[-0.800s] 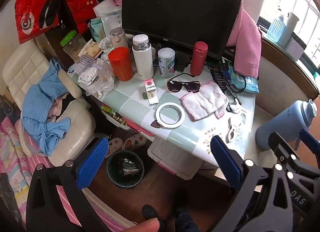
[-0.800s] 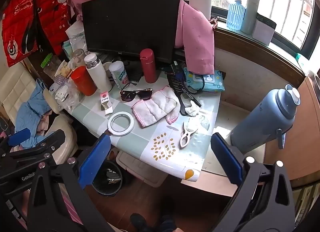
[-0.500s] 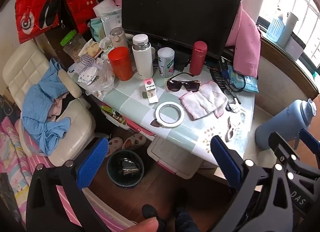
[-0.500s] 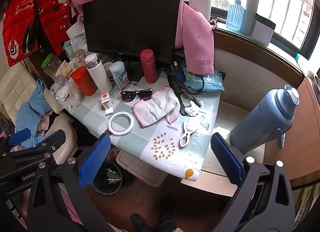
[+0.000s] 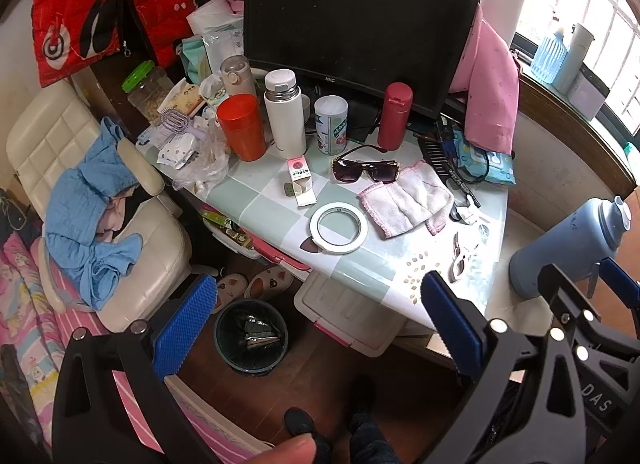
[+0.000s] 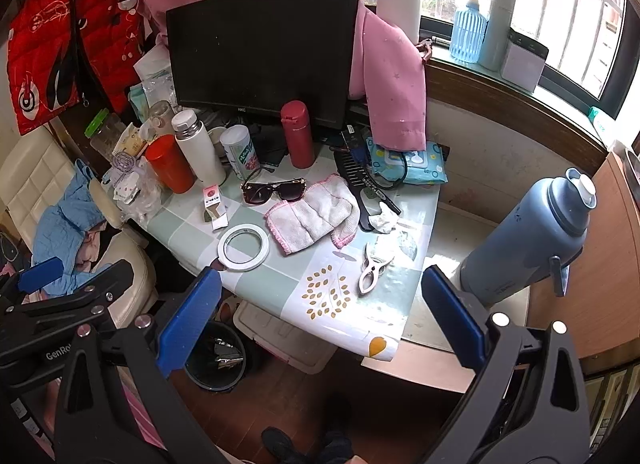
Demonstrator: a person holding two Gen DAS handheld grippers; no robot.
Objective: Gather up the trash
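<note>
Crumpled tissue point(image 6: 383, 217) — trash, probably — lies on the table point(image 6: 280, 284), well beyond 2 wide-open, empty grippers point(image 6: 318, 320).

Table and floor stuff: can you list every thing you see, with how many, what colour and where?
monitor: 1, black, table back
flasks: 2, red and white, before monitor
cup: 1, red, table left
sunglasses: 1, dark, middle
cloth: 1, white-pink, middle
tape ring: 1, white, front
crumpled tissue: 1, white, right
clip: 1, white, front right
thermos: 1, blue, right of table
bin: 1, dark, floor
left gripper: open
right gripper: open
</note>
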